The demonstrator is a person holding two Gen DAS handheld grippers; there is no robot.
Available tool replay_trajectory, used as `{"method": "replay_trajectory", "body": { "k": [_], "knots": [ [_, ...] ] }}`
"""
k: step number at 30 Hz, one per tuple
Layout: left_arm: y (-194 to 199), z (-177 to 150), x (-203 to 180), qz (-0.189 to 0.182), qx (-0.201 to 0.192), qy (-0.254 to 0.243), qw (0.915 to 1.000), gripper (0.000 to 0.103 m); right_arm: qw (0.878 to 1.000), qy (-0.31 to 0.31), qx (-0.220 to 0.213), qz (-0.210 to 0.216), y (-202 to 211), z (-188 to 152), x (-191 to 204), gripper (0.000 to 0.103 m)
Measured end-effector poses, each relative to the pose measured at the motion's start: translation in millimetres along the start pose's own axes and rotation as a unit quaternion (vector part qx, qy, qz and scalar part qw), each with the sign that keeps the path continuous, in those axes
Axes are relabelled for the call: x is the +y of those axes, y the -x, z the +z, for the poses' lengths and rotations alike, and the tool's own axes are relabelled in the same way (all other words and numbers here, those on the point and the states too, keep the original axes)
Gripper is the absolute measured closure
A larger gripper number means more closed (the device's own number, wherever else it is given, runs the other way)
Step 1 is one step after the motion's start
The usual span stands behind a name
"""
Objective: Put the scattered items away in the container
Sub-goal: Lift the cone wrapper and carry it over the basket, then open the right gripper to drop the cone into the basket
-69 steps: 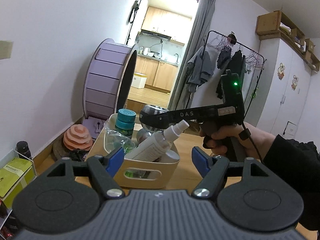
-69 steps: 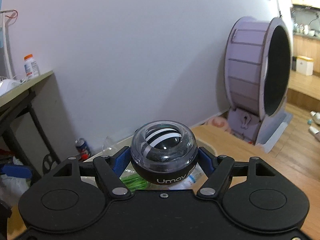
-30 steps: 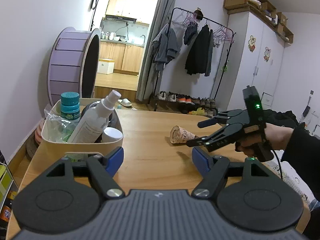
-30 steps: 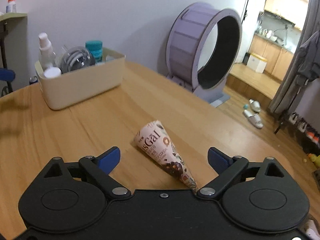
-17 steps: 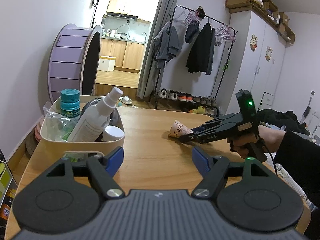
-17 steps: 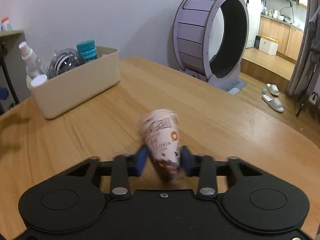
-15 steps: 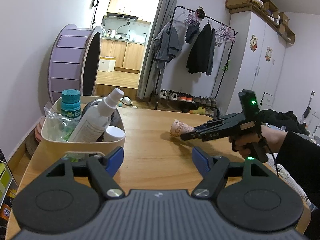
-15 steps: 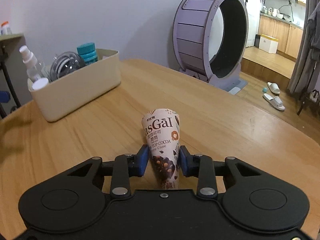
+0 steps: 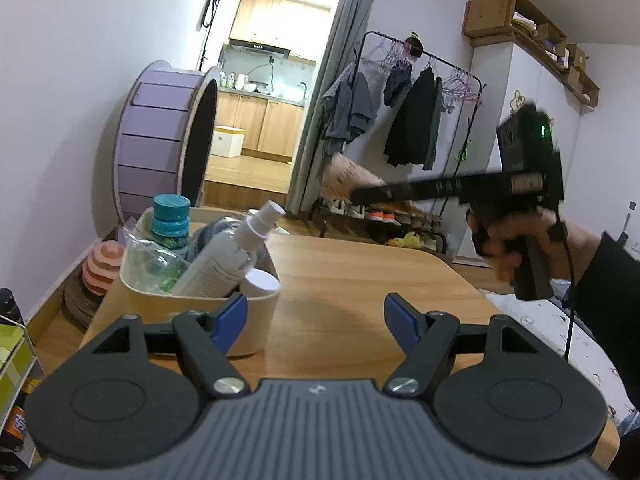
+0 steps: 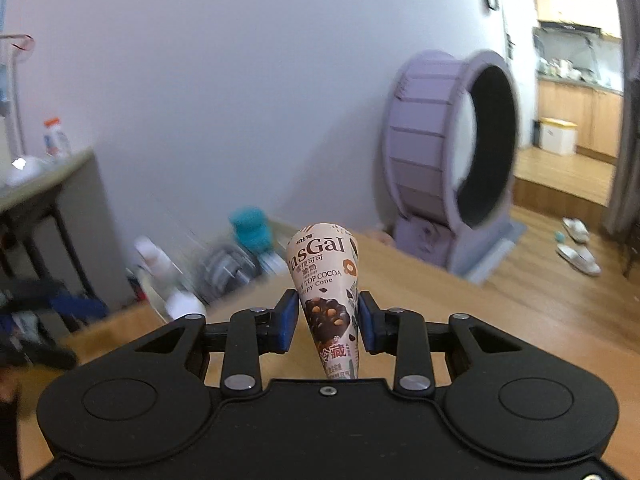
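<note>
My right gripper (image 10: 328,316) is shut on a paper-wrapped ice cream cone (image 10: 326,280) and holds it in the air above the wooden table (image 9: 352,280); the cone (image 9: 348,174) and right gripper (image 9: 372,194) also show, blurred, in the left wrist view. The beige container (image 9: 256,328) stands at the table's left end, holding a teal-capped jar (image 9: 170,216), a white spray bottle (image 9: 228,256), a clear bag and a ball; it shows blurred in the right wrist view (image 10: 160,296). My left gripper (image 9: 316,318) is open and empty, just in front of the container.
A purple exercise wheel (image 9: 160,140) stands on the floor behind the container. A clothes rack (image 9: 416,120) and shoes stand beyond the table's far edge. A side desk with a bottle (image 10: 54,140) is at the left in the right wrist view.
My right gripper closed on the cone, lifted it off the table and is swinging it up and left toward the container. My left gripper stayed open and shifted slightly.
</note>
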State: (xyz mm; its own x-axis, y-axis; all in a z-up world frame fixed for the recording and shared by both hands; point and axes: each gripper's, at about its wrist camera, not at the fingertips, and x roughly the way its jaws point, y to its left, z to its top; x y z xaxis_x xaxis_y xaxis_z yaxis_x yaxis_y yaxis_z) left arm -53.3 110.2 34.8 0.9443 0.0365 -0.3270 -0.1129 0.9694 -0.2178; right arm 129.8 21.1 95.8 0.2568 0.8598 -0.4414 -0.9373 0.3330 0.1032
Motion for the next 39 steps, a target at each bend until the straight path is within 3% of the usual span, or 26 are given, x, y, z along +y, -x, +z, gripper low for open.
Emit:
{"method": "replay_trajectory", "body": {
  "k": [10, 19, 26, 28, 29, 30, 35, 39],
  "knots": [
    [18, 7, 28, 0.046, -0.023, 0.028, 0.9983, 0.029, 0.998, 0.012, -0.034, 0.054, -4, 43, 60, 0.071],
    [21, 9, 29, 0.046, -0.025, 0.034, 0.9981, 0.029, 1.000, 0.001, 0.012, 0.024, -70, 60, 45, 0.071],
    [19, 9, 29, 0.043, -0.023, 0.030, 0.9984, 0.029, 0.998, -0.029, 0.062, -0.001, -138, 52, 23, 0.070],
    [18, 9, 31, 0.043, -0.022, 0.031, 0.9984, 0.029, 0.997, -0.036, 0.065, -0.002, -148, 49, 22, 0.060],
    [18, 9, 31, 0.043, -0.021, 0.031, 0.9984, 0.029, 0.997, -0.035, 0.063, -0.005, -150, 48, 22, 0.046],
    [18, 9, 32, 0.042, -0.021, 0.031, 0.9984, 0.029, 0.998, -0.029, 0.059, -0.008, -150, 47, 24, 0.039],
    [18, 9, 32, 0.041, -0.022, 0.032, 0.9984, 0.029, 0.999, -0.030, 0.038, -0.013, -130, 48, 20, 0.038],
    [17, 9, 31, 0.043, -0.021, 0.030, 0.9984, 0.029, 0.999, -0.041, 0.006, -0.023, -88, 42, 9, 0.031]
  ]
}}
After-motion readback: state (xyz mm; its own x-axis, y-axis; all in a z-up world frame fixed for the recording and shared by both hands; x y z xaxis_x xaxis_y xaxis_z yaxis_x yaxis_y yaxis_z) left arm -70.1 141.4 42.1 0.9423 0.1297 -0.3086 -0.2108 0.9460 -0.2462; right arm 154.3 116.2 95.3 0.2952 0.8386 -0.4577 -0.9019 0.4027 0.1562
